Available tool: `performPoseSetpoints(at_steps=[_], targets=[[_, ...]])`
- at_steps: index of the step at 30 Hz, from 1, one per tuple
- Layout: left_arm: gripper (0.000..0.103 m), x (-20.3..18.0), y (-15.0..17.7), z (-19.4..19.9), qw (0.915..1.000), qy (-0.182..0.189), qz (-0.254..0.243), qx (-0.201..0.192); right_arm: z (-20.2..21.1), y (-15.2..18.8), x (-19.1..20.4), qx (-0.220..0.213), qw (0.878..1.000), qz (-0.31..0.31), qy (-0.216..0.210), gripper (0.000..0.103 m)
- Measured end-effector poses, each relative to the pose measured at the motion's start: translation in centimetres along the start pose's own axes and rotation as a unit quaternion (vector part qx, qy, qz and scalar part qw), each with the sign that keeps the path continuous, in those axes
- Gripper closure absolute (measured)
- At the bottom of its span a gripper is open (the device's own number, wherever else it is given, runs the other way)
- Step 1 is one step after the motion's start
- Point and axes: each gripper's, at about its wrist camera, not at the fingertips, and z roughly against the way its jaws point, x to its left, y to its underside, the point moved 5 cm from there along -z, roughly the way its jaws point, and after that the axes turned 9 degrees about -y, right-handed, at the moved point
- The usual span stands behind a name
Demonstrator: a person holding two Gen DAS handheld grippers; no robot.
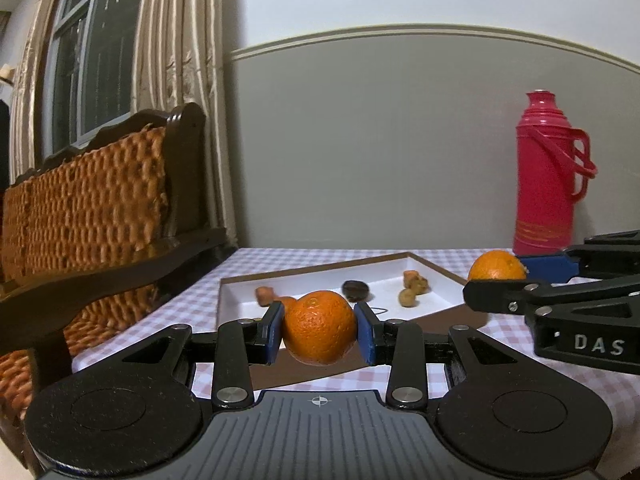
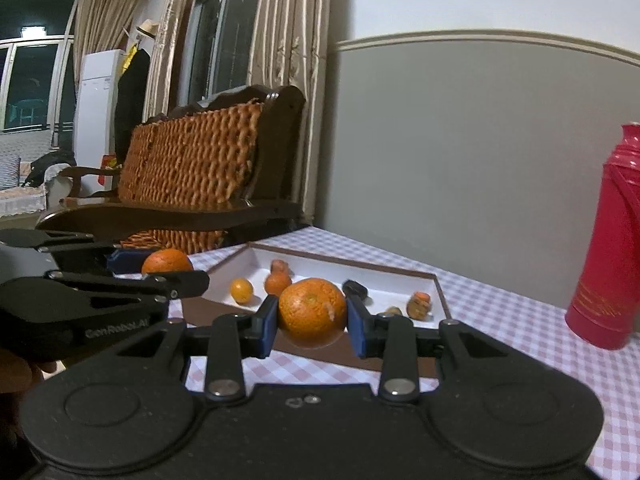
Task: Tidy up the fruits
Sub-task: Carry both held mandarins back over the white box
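Observation:
My left gripper (image 1: pixel 319 330) is shut on an orange (image 1: pixel 320 327), held above the table before a white tray with a brown rim (image 1: pixel 320 270). My right gripper (image 2: pixel 312 314) is shut on a second orange (image 2: pixel 313 311), also held off the table near the tray (image 2: pixel 344 262). Each gripper shows in the other's view: the right one with its orange (image 1: pixel 497 266) at the right, the left one with its orange (image 2: pixel 167 261) at the left. In the tray lie small orange fruits (image 2: pixel 241 290), a dark fruit (image 2: pixel 354 289) and brownish pieces (image 1: pixel 412 288).
A red thermos (image 1: pixel 546 176) stands at the back right of the checkered tablecloth (image 1: pixel 500 360), against the grey wall. A wicker and dark wood chair (image 1: pixel 92 208) stands to the left of the table, with curtains and a window behind it.

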Motion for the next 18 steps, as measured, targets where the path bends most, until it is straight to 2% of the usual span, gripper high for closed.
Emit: performPoseSetpoints(at_steps=[7,18], targets=[[0.065,1.7,-0.2,-1.2,0.9998,-0.016,0.012,0.003,-1.1,-1.3,0.8,-0.008,1.000,0.014,0.003,0.076],[0.065,2.5,-1.4,-3.8,0.9990,-0.031,0.033,0.003,-3.4,-2.8,-0.3,-0.019,0.999,0.022,0.014,0.076]])
